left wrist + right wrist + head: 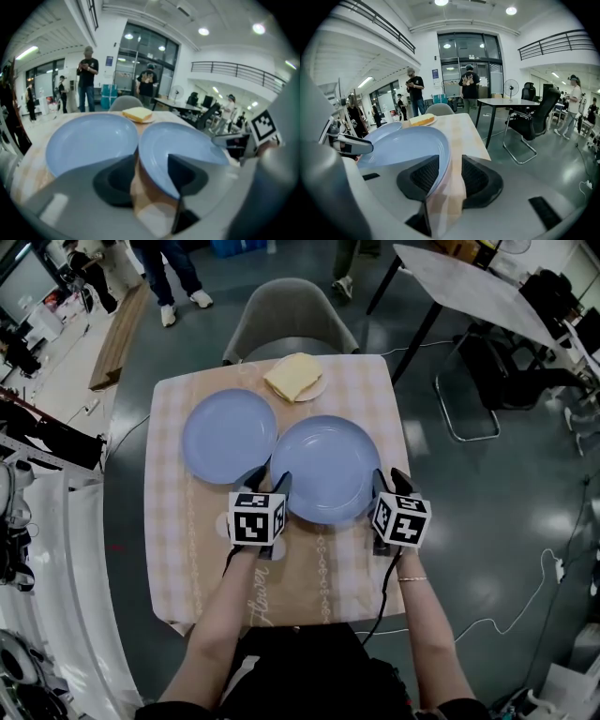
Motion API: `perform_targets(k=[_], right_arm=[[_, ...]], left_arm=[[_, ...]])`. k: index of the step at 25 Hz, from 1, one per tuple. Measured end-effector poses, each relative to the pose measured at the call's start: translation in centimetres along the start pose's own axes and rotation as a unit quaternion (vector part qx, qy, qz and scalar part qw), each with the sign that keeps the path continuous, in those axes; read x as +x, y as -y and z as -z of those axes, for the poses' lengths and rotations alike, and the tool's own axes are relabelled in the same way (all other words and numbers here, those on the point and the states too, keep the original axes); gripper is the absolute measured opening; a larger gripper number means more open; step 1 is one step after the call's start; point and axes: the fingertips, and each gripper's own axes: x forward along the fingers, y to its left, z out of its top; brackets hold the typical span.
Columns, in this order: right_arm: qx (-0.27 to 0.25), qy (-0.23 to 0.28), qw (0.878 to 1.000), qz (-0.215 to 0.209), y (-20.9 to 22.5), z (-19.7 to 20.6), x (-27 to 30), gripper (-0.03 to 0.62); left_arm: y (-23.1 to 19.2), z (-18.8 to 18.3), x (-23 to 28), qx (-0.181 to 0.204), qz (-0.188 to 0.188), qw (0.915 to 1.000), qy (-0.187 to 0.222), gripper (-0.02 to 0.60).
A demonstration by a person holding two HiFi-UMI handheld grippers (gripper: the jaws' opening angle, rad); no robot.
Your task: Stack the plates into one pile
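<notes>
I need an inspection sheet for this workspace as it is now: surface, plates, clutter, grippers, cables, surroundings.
Surface: checked tablecloth covers the table.
Job's things: left plate and right plate, both blue, side by side, not stacked.
Clutter: yellow folded item on a small plate at the far edge.
Grippers: left gripper and right gripper open, the right plate's rim between the jaws of each.
Cables: black cable along the right forearm; white cable on the floor.
Surroundings: grey chair beyond the table; people standing farther off.

The head view looks steeply down on the whole table (178, 559). The 2 gripper views sit low, very near the front plate (325, 468), facing across the table. All 3 views share this plate.
</notes>
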Motion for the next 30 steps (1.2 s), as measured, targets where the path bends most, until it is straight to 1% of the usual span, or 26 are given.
perform_targets(k=[6, 9, 14, 19, 23, 30], right_arm=[[-0.016, -0.020, 0.999, -0.028, 0.1, -0.4, 1.9, 0.141], [-0.031, -0.030, 0.998, -0.045, -0.2, -0.6, 2.9, 0.141], [-0.050, -0.047, 0.995, -0.072, -1.0, -0.6, 4.4, 0.141], [-0.055, -0.056, 0.993, -0.088, -1.4, -0.4, 4.9, 0.133], [-0.060, -0.056, 0.992, -0.095, -1.6, -0.4, 5.1, 0.123], [-0.046, -0.058, 0.993, -0.090, -1.5, -0.1, 4.3, 0.118]], left_arm=[[0.2, 1.1, -0.1, -0.070, -0.005, 0.9975, 0.000, 0.222], [0.4, 1.7, 0.3, -0.093, -0.004, 0.9956, -0.004, 0.221], [0.6, 2.5, 1.3, -0.108, -0.008, 0.9941, -0.013, 0.209], [0.7, 2.8, 2.0, -0.129, -0.012, 0.9914, -0.017, 0.191], [0.8, 2.8, 2.1, -0.126, -0.015, 0.9917, -0.016, 0.183], [1.3, 2.6, 1.2, -0.117, -0.015, 0.9929, -0.014, 0.173]])
